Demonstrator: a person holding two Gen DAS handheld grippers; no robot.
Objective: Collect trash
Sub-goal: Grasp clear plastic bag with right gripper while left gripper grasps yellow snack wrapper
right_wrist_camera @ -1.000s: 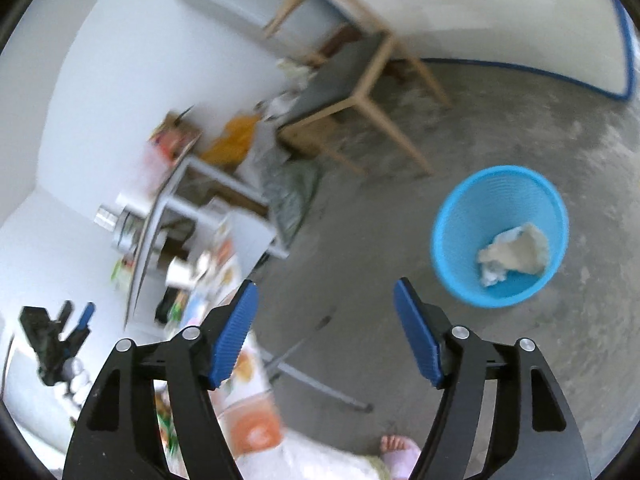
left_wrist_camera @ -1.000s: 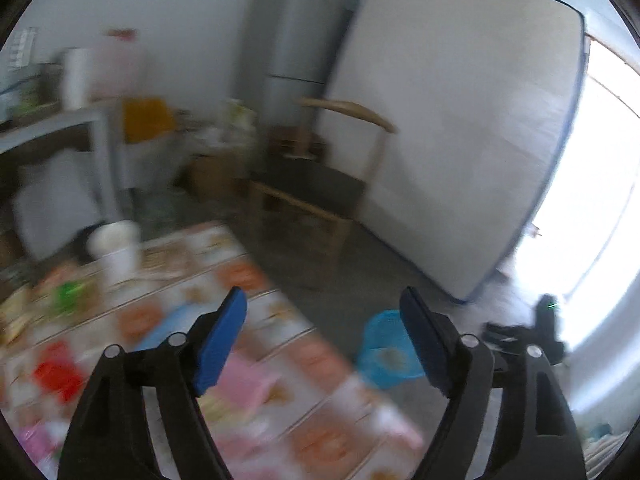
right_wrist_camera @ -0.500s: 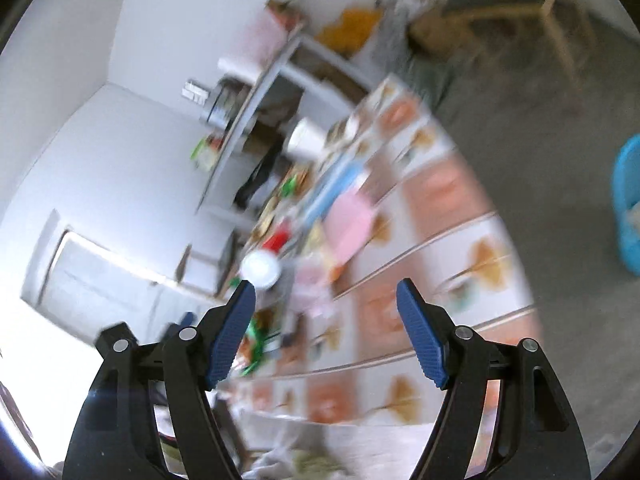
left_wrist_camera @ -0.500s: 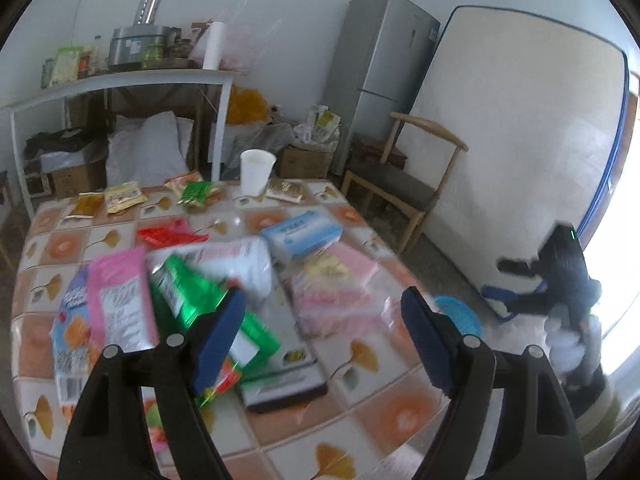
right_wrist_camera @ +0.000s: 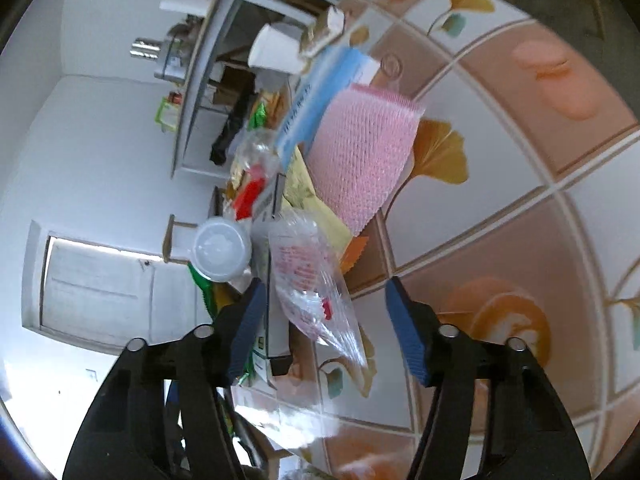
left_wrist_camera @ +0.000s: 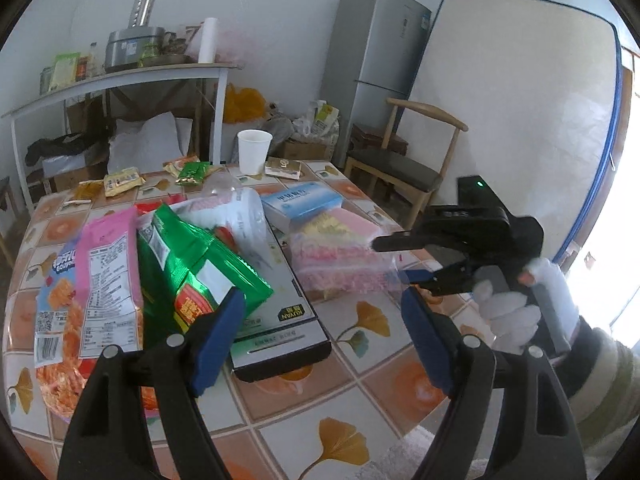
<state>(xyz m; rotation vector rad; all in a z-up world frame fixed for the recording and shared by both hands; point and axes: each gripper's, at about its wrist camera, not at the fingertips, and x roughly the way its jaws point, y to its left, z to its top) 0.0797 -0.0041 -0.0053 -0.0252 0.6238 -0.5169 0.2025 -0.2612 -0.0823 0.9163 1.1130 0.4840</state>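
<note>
Wrappers and packets litter the tiled-pattern table (left_wrist_camera: 360,364). My left gripper (left_wrist_camera: 320,338) is open above its near edge, its left pad beside a green snack bag (left_wrist_camera: 192,256) that leans on a pink snack bag (left_wrist_camera: 108,276). A gloved hand (left_wrist_camera: 508,312) holds my right gripper (left_wrist_camera: 400,260) at a clear plastic bag (left_wrist_camera: 340,264) with pink cloth inside. In the right wrist view the right gripper (right_wrist_camera: 326,328) has its jaws closing with the crumpled clear bag (right_wrist_camera: 312,288) between them, pads not pressing on it. The pink cloth (right_wrist_camera: 360,152) lies just beyond.
A black and silver box (left_wrist_camera: 280,320), a blue tissue box (left_wrist_camera: 304,200), a white paper cup (left_wrist_camera: 253,151) and small packets (left_wrist_camera: 124,180) sit on the table. Behind stand a white shelf table (left_wrist_camera: 120,80), a fridge (left_wrist_camera: 372,72), a wooden chair (left_wrist_camera: 404,160) and a leaning mattress (left_wrist_camera: 512,120).
Both views swung from the floor and the blue basket onto the table. My left gripper sank toward the snack bags. The right gripper came to the clear bag and its jaws narrowed.
</note>
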